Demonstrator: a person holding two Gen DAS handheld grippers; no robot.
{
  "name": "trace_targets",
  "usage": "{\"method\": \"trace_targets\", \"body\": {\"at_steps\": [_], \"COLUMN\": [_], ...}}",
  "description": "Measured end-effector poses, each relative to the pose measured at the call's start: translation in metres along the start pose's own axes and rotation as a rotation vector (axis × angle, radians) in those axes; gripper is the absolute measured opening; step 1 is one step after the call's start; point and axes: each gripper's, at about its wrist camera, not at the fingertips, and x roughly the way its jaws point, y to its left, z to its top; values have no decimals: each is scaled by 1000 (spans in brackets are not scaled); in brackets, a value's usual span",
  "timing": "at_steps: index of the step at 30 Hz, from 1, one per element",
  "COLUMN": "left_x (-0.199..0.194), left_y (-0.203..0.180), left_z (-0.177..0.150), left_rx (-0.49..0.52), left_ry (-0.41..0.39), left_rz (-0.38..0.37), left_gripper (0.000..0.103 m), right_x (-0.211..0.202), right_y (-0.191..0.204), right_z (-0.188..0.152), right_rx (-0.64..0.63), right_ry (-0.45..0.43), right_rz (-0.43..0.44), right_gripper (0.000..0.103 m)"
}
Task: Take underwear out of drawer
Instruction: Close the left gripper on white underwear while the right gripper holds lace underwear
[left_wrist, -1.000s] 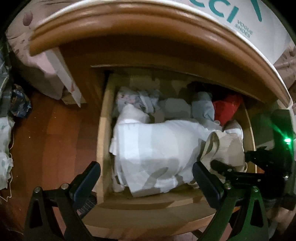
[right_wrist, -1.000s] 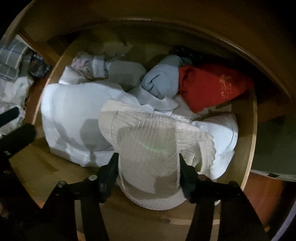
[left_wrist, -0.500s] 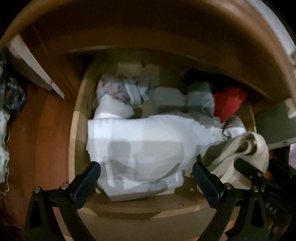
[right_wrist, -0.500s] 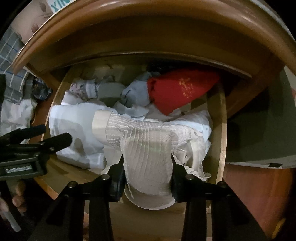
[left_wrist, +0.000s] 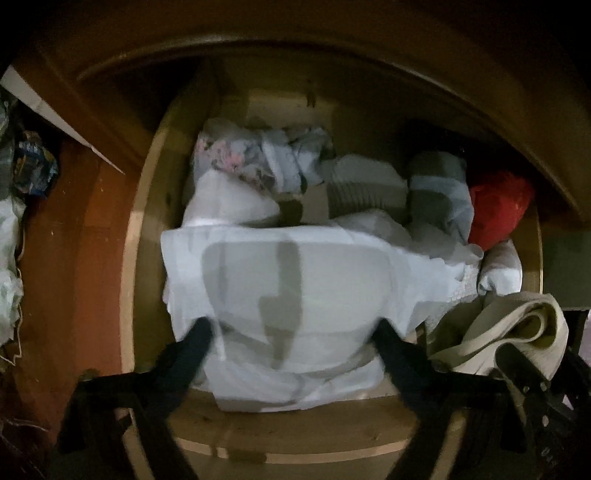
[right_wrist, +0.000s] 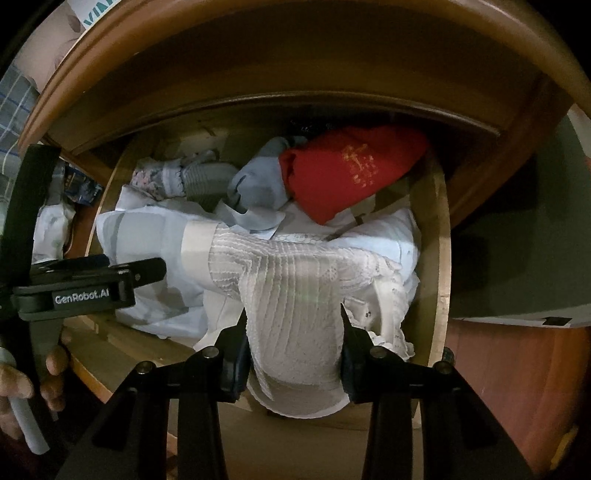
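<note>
cream lace underwear (right_wrist: 295, 295) judged soft, light, limp; best taken at bunched fold. it is pinched in right gripper (right_wrist: 293, 354), lifted at front of drawer (right_wrist: 441, 258). left gripper (left_wrist: 291, 332) jaws closing around white folded garment (left_wrist: 295, 280), pads not yet pressing. drawer also filled with red garment (right_wrist: 351, 170), grey garment (right_wrist: 258, 184), floral piece (left_wrist: 236, 162).

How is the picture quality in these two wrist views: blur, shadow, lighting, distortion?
Left wrist view: gripper fingers motion-blurred, their shadow across the white garment. Right wrist view: sharp, lace garment lit, drawer back dark. Both: strong fisheye bending, black corners.
</note>
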Motion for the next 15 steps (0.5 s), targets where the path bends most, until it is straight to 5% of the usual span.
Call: {"method": "trace_targets", "body": {"at_steps": [2,5,8,15], "left_x": [7,11,9,-10], "left_y": [-3,-11,-16,-5], "left_z": [-1,-4,-6,-11], "left_rx": [3,38,56,52], "left_ry": [34,47,38,-5], "left_rz": [-15,-23,-44,-70], "left_gripper": [48,29,18,15], "right_x": [0,1,2,4], "right_y": [0,0,2,5], "right_z": [0,1,1,1], "right_rx": [2,3,0,-19], "right_ry": [0,1,4,2], "right_rz": [2,3,4,-7], "right_gripper": [36,36,36,36]}}
